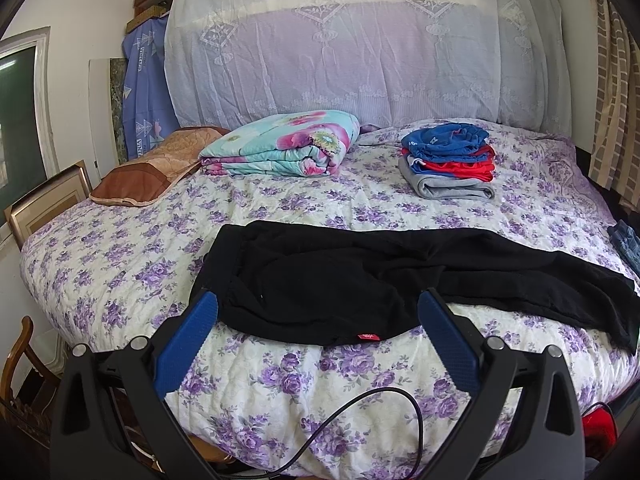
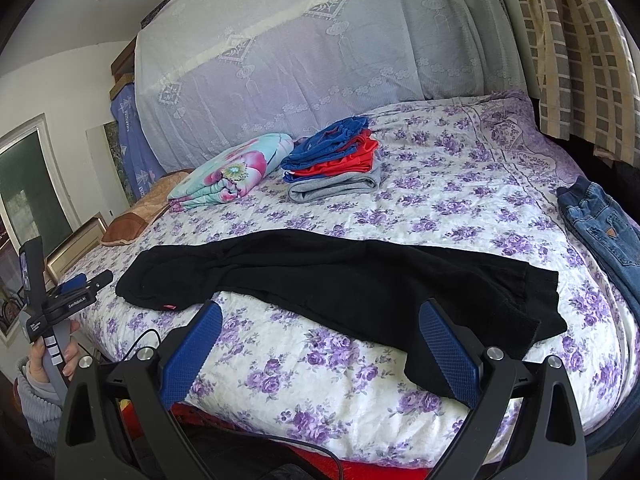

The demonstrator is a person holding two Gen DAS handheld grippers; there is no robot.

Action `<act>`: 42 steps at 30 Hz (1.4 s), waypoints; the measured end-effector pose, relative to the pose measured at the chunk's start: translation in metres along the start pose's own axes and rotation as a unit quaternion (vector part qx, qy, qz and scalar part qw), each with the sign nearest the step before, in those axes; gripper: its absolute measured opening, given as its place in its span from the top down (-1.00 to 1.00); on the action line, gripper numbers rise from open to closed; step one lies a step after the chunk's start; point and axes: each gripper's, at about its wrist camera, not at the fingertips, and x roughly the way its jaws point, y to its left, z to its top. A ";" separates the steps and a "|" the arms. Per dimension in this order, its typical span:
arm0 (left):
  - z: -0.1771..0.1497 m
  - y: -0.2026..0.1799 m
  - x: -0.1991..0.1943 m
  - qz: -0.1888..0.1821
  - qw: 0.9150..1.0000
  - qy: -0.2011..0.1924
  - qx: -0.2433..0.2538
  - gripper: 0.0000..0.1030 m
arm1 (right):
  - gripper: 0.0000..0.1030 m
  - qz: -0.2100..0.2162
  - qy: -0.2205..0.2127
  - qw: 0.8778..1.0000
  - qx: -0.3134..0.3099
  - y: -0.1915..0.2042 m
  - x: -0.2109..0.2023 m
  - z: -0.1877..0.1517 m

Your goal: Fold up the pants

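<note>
Black pants lie spread sideways across the near part of the bed, waistband to the left with a small red label at its front edge, legs trailing right. In the right wrist view the same pants end in leg cuffs at the right near the bed's front edge. My left gripper hangs open just in front of the waist end, blue pads either side, holding nothing. My right gripper is open too, in front of the leg end, its right pad against the black cloth. The left gripper also shows at far left, held by a hand.
The bed has a purple-flowered quilt. At the back lie a folded floral blanket, a stack of folded clothes and a brown pillow. Jeans lie on the bed's right edge. A cable hangs below the grippers.
</note>
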 end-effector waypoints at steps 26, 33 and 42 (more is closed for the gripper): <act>-0.019 0.017 0.078 -0.011 0.996 0.079 -0.036 -0.91 | -0.93 0.084 0.071 0.989 0.098 -0.050 0.068 -0.029; -0.025 0.026 0.097 -0.036 0.992 0.106 -0.054 -0.91 | -0.93 0.109 0.110 0.975 0.159 -0.068 0.095 -0.050; -0.033 0.029 0.120 -0.060 0.987 0.137 -0.061 -0.91 | -0.93 0.107 0.065 0.968 0.219 -0.091 0.118 -0.052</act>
